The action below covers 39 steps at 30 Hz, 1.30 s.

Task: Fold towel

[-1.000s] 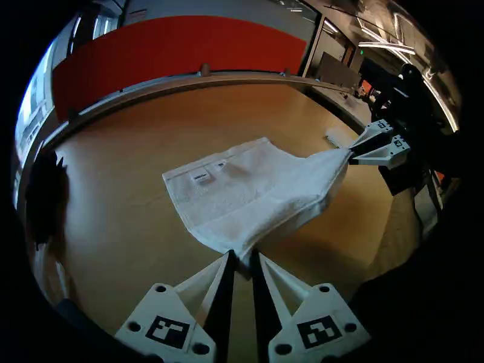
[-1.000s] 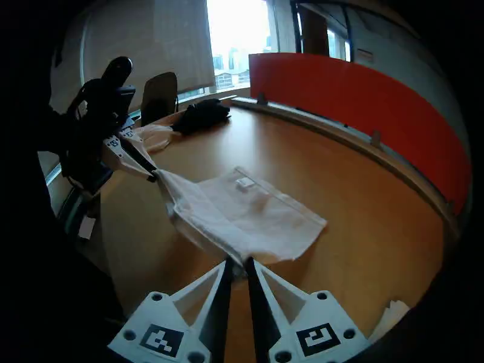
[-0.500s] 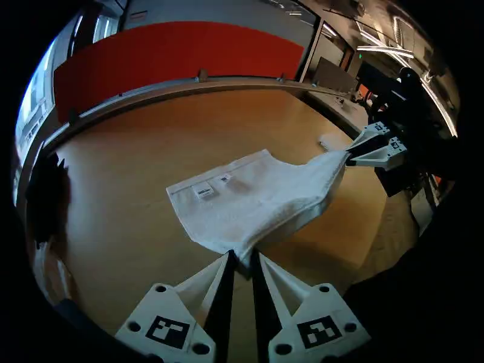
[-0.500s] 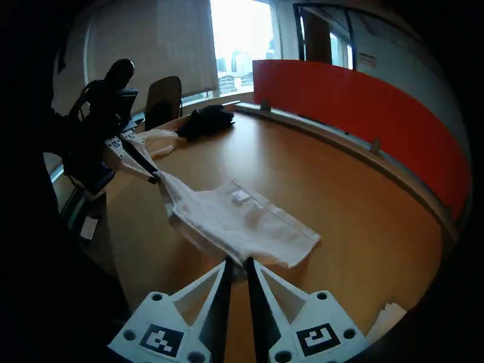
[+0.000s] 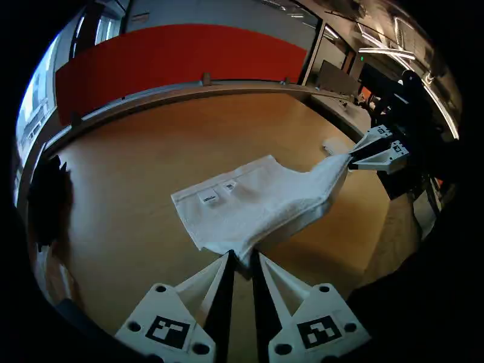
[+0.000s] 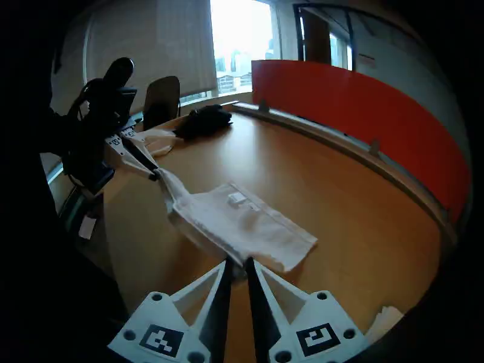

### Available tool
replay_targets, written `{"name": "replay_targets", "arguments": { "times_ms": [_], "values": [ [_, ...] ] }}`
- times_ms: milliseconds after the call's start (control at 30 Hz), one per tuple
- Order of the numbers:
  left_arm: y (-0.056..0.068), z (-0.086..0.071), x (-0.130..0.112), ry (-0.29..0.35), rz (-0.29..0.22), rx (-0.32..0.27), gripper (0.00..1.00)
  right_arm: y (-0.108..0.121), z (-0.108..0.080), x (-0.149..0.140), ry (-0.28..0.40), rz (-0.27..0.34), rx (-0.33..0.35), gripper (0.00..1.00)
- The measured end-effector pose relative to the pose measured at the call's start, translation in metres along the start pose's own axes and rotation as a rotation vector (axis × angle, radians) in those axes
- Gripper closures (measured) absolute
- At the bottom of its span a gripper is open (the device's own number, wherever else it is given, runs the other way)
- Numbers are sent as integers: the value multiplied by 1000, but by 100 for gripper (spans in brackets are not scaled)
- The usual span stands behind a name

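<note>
- The left gripper (image 5: 241, 261), at the bottom centre of the left gripper view, has its fingers nearly closed on one near corner of the white towel (image 5: 260, 199). The right gripper (image 6: 238, 265), at the bottom centre of the right gripper view, pinches the other near corner just as narrowly.
- The towel sits mid-frame on the wooden table (image 5: 139, 139), with its far part flat and its near edge lifted between the two grippers.
- Each pinch takes only a small tip of cloth, so a corner can slip free if the pull tightens, and the edge would drop in a heap.
- The lifted edge sags in the middle, and carried over like that it likely lands wrinkled.
- If one gripper travels ahead of the other, the fold probably skews and the edges do not meet.
- The far part rests loose on smooth wood, so dragging rather than lifting may slide the whole towel toward the table's near edge.
</note>
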<state>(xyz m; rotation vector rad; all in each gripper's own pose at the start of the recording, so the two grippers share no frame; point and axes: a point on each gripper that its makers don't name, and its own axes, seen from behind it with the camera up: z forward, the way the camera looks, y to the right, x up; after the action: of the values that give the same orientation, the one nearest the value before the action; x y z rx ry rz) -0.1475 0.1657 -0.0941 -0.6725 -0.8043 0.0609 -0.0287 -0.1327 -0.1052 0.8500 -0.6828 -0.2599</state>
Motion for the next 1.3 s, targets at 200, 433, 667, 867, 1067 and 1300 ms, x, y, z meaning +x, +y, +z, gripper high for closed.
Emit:
{"name": "replay_targets", "arguments": {
  "times_ms": [200, 433, 667, 867, 1067, 1300],
  "values": [
    [-12, 9, 15, 21, 7, 17, 81, 15, 10, 5, -3, -2, -16, 82],
    [-28, 25, 27, 30, 8, 31, 81, 34, 27, 6, -17, -6, -33, 82],
    [-43, 42, 35, 32, 8, 46, 81, 50, 43, 5, -29, -3, -46, 82],
    [-53, 57, 38, 26, 5, 55, 81, 64, 58, 0, -46, 6, -59, 82],
    [-61, 70, 39, 17, 9, 67, 81, 77, 70, -7, -63, 21, -69, 82],
    [-68, 89, 37, 1, 22, 84, 81, 89, 83, -20, -96, 35, -79, 82]
  ]
}}
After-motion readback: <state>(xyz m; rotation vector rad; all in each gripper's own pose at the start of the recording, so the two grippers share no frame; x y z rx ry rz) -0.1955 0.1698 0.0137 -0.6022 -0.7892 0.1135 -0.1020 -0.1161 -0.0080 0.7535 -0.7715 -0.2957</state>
